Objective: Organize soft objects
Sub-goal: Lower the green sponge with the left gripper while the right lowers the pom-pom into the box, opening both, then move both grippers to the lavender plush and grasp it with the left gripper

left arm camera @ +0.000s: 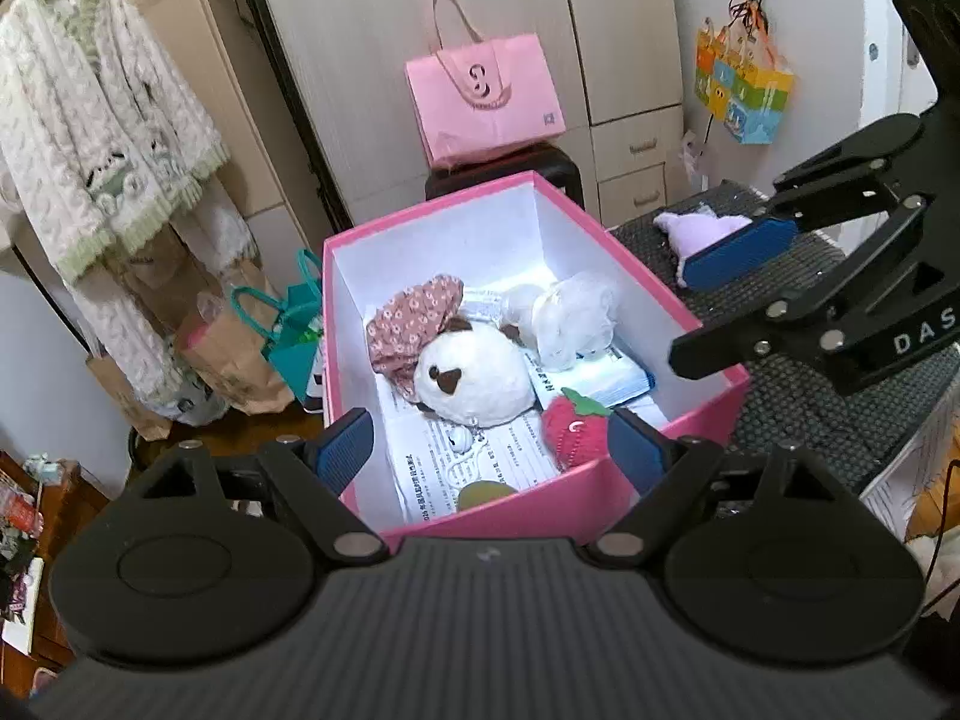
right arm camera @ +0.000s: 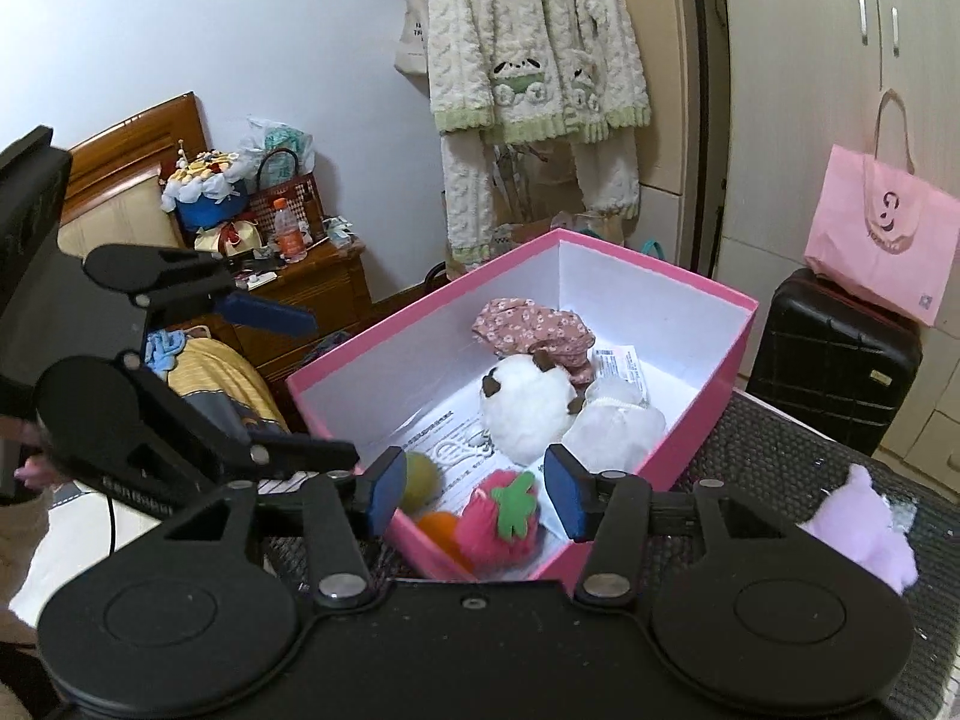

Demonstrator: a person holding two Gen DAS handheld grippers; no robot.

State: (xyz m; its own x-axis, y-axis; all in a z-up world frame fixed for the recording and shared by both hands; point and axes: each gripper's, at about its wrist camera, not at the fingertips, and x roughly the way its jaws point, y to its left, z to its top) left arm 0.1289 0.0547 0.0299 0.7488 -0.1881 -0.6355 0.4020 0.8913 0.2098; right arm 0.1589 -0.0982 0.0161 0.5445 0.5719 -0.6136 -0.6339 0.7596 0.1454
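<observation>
A pink box (left arm camera: pixel 600 516) (right arm camera: pixel 744 336) stands on a dark mat. Inside lie a white plush head (left arm camera: pixel 474 375) (right arm camera: pixel 525 414), a floral cloth (left arm camera: pixel 414 318) (right arm camera: pixel 531 327), a white fluffy item (left arm camera: pixel 570 315) (right arm camera: pixel 618 429), a red strawberry plush (left arm camera: pixel 570 426) (right arm camera: pixel 501 519), a green ball (right arm camera: pixel 419 480) and an orange ball (right arm camera: pixel 441 528). A purple plush (left arm camera: pixel 702 231) (right arm camera: pixel 861 525) lies on the mat outside the box. My left gripper (left arm camera: pixel 492 450) is open and empty over the box's near edge. My right gripper (right arm camera: pixel 474 495) is open and empty above the strawberry plush.
A dark textured mat (left arm camera: pixel 798 408) (right arm camera: pixel 774 450) covers the table. A pink bag (left arm camera: pixel 486 96) (right arm camera: pixel 882 246) sits on a black suitcase (right arm camera: pixel 834 360). A knit cardigan (left arm camera: pixel 102 138) (right arm camera: pixel 534 48) hangs behind. Paper bags (left arm camera: pixel 252 354) stand on the floor.
</observation>
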